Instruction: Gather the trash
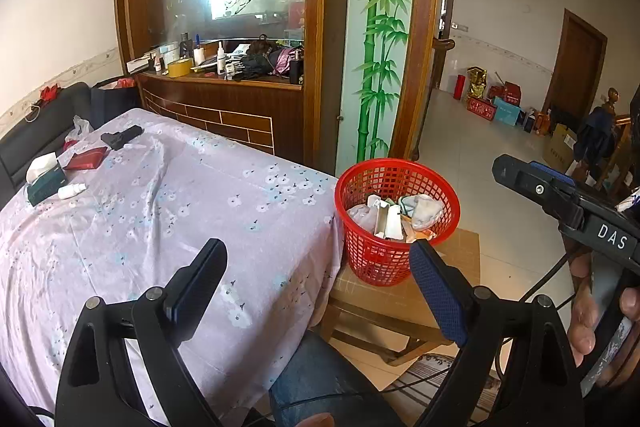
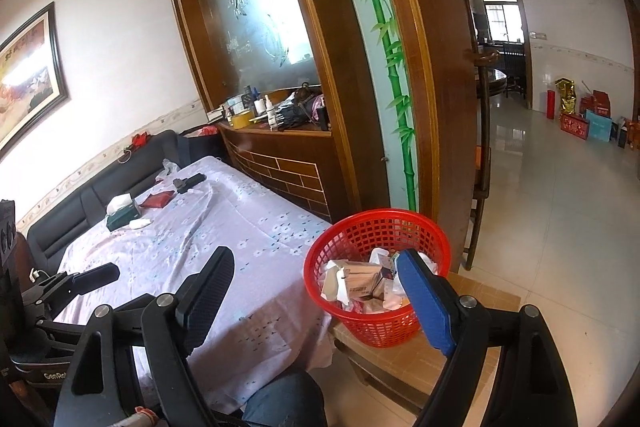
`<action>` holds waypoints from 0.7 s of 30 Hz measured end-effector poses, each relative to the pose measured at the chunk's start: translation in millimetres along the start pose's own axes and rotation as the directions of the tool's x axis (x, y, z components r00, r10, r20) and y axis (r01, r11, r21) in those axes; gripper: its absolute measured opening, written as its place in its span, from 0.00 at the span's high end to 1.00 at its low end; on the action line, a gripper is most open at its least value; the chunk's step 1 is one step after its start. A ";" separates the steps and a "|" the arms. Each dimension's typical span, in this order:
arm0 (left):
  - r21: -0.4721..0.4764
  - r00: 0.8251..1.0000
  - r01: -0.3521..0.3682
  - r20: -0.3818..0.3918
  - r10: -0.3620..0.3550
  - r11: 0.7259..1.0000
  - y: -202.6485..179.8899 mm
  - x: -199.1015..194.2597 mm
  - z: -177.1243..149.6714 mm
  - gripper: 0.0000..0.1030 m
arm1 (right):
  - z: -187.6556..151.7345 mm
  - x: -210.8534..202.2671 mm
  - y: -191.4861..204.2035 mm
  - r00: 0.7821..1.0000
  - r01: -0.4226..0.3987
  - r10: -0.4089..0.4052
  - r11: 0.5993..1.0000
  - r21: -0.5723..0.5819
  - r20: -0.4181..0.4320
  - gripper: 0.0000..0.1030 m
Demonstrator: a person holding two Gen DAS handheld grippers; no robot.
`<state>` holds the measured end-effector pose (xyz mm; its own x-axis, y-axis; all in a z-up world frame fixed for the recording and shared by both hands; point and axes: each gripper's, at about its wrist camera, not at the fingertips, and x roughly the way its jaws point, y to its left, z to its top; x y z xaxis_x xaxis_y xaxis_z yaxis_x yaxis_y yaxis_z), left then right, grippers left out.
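Note:
A red mesh basket stands on a low wooden stool beside the table. It holds trash: white cartons, crumpled paper and plastic. My left gripper hovers open over the table's near corner with nothing between its fingers. My right gripper is also open and empty, its blue-padded finger in front of the basket. On the far side of the cloth lie a tissue box, a small white bottle, a red packet and a black object.
The table wears a lilac flowered cloth. A black sofa runs behind it and a cluttered wooden cabinet stands at the back. A person's jeans-clad knee is below. Tiled floor with boxes opens to the right.

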<state>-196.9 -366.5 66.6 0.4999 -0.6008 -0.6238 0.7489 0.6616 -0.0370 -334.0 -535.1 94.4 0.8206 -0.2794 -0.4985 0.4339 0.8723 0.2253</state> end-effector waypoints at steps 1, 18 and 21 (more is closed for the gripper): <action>0.001 1.000 0.001 0.001 -0.001 1.000 -0.6 -0.8 -0.2 0.11 | -0.1 -1.0 -0.2 1.000 0.002 -0.002 1.000 0.001 0.001 0.15; 0.003 1.000 -0.001 0.004 0.001 1.000 -0.1 -1.7 -1.5 0.11 | 1.1 -4.3 0.8 1.000 0.027 -0.027 1.000 0.008 0.002 0.15; 0.001 1.000 0.000 0.006 0.000 1.000 -0.5 -1.8 -1.5 0.11 | 1.9 -4.1 0.2 1.000 0.031 -0.031 0.999 0.009 0.002 0.15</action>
<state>-198.8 -365.0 66.6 0.5020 -0.6036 -0.6194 0.7494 0.6611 -0.0368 -336.6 -534.5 98.2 0.8076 -0.3073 -0.5033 0.4624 0.8596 0.2171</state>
